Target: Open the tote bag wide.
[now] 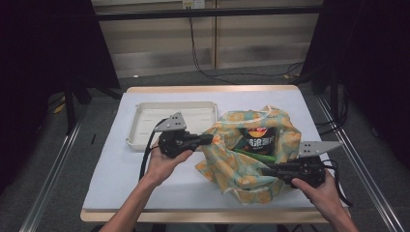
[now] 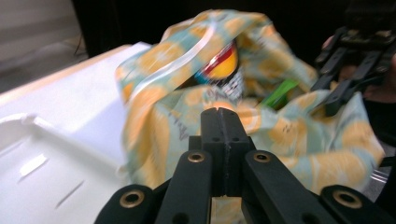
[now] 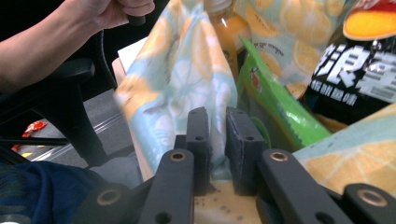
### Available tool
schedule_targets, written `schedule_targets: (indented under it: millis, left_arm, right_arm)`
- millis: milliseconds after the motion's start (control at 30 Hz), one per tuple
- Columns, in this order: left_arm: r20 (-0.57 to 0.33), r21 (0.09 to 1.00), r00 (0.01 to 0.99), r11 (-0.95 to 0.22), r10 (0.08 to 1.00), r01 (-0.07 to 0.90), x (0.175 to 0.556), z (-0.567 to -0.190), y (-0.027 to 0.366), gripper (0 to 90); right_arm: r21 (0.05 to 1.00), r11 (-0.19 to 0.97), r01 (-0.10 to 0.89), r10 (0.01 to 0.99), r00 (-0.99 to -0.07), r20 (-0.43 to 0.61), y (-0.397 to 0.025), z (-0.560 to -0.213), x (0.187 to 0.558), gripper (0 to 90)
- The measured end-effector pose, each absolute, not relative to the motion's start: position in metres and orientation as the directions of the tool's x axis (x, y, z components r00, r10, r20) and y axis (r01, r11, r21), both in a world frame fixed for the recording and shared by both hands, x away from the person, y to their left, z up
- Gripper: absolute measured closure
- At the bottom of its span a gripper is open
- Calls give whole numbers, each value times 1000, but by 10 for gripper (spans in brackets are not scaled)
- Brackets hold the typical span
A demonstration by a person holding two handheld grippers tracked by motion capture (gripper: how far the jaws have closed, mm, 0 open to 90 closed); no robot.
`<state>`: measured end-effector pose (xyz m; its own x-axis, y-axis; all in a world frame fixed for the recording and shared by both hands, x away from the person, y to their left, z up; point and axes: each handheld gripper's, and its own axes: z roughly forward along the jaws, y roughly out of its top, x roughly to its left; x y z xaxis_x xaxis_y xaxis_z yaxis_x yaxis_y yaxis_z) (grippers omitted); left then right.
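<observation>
The bag (image 1: 246,150) sat at the table's (image 1: 111,179) right half, mouth up. The left gripper (image 1: 209,139) pinched its left rim, jaws shut; the right gripper (image 1: 265,170) clamped cloth at the near-right rim. Between them stood the chips (image 1: 258,140), equally near both.

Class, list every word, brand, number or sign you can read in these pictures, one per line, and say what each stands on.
"浪" and a second large white character, cut off and unsure: on the black snack bag inside the patterned cloth bag.
Small white print under those characters: too small to read.
Dark print and a red mark on the green packet: too blurred to read.
Orange drink bottle: no readable label.
</observation>
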<state>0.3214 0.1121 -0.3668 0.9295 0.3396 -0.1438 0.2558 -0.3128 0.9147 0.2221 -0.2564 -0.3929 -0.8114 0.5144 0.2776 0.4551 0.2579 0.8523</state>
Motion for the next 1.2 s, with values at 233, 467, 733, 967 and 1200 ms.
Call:
schedule_targets:
  millis: [233, 467, 733, 967, 1200]
  left_arm:
    - [-175, 879, 923, -369, 343, 303, 318, -393, 124, 900]
    - [-179, 831, 926, -452, 333, 323, 312, -414, 123, 900]
    - [-192, 796, 926, -500, 325, 341, 312, -436, 120, 900]
    - [-182, 766, 932, -550, 312, 334, 312, -451, 113, 900]
    - [-191, 766, 934, -549, 302, 335, 312, -460, 108, 900]
  right_arm:
    - [841, 251, 480, 528, -795, 297, -262, -405, 214, 808]
    - [833, 241, 499, 534, -784, 315, -268, -413, 207, 785]
    - [828, 226, 514, 546, -770, 329, -275, -423, 203, 749]
    - [805, 232, 546, 574, -745, 340, -279, -439, 207, 794]
    - [794, 236, 560, 599, -727, 335, -283, -451, 208, 812]
